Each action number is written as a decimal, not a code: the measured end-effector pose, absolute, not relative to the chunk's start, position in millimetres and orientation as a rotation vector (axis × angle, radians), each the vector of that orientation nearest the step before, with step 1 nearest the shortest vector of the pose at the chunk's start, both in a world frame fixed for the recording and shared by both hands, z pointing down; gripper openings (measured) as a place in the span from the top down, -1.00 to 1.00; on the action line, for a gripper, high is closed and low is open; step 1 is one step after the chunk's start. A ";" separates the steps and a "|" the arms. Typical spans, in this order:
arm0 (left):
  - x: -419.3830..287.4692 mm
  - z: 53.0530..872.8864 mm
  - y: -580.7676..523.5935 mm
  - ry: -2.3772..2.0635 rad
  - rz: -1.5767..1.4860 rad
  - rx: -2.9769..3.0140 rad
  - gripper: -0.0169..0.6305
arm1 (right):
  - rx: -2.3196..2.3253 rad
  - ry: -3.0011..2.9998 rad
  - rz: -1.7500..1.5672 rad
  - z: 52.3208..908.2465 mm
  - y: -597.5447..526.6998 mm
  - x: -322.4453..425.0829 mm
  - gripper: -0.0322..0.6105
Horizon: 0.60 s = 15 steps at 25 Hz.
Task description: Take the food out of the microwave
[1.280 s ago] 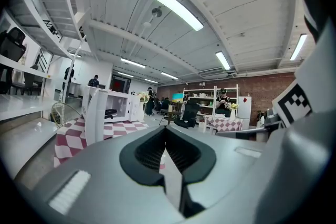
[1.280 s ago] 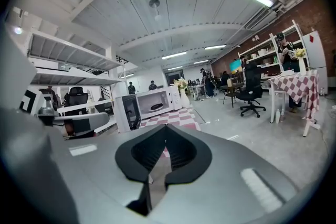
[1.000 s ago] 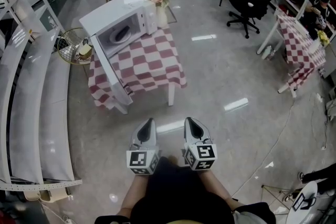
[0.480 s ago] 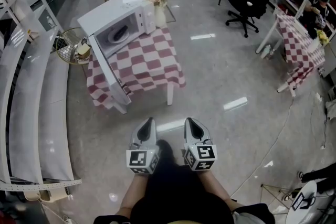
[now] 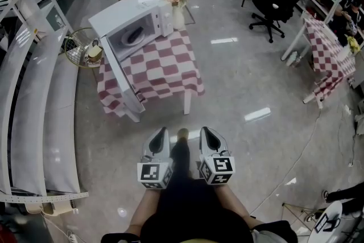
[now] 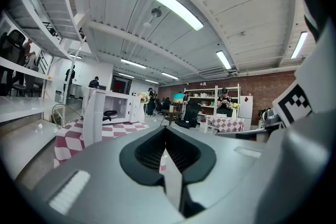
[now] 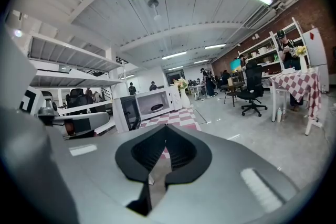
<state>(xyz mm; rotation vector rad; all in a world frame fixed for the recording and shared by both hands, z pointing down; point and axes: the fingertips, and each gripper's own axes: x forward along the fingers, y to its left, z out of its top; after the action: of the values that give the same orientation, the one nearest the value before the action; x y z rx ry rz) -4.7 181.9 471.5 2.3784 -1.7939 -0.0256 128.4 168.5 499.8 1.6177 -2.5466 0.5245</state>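
Note:
A white microwave [image 5: 133, 20] stands on a table with a red-and-white checked cloth [image 5: 168, 68], its door [image 5: 121, 79] swung open toward me. A dark dish of food [image 5: 134, 38] lies inside; it also shows in the right gripper view as the same dark dish [image 7: 156, 107] and in the left gripper view [image 6: 110, 113]. My left gripper [image 5: 158, 138] and right gripper [image 5: 207, 136] are held side by side over the floor, well short of the table. Both are shut and hold nothing. The left gripper [image 6: 165, 131] and the right gripper [image 7: 167, 131] both point toward the microwave.
A vase of flowers [image 5: 177, 4] stands beside the microwave. A round wire fan [image 5: 79, 48] sits left of the table, with long white shelving [image 5: 34, 111] along the left. A black office chair [image 5: 278, 0] and a second checked table [image 5: 327, 51] stand at the right.
The person's foot has come forward between the two grippers, and the table and microwave have shifted slightly in the view. Both grippers remain shut, side by side.

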 end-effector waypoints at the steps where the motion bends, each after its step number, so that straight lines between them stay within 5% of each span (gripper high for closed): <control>1: -6.3 472.7 180.8 -1.797 -0.026 2.374 0.92 | 1.615 -2.547 0.524 500.1 167.4 127.3 0.89; 15: -3.5 475.6 152.5 -1.761 -0.035 2.387 0.92 | 1.624 -2.516 0.534 508.1 144.8 126.1 0.90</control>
<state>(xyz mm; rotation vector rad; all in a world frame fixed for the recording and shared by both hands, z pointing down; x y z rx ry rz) -3.5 152.5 475.6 2.3871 -1.7605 -0.0353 126.1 144.8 508.1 1.6242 -2.5161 0.5339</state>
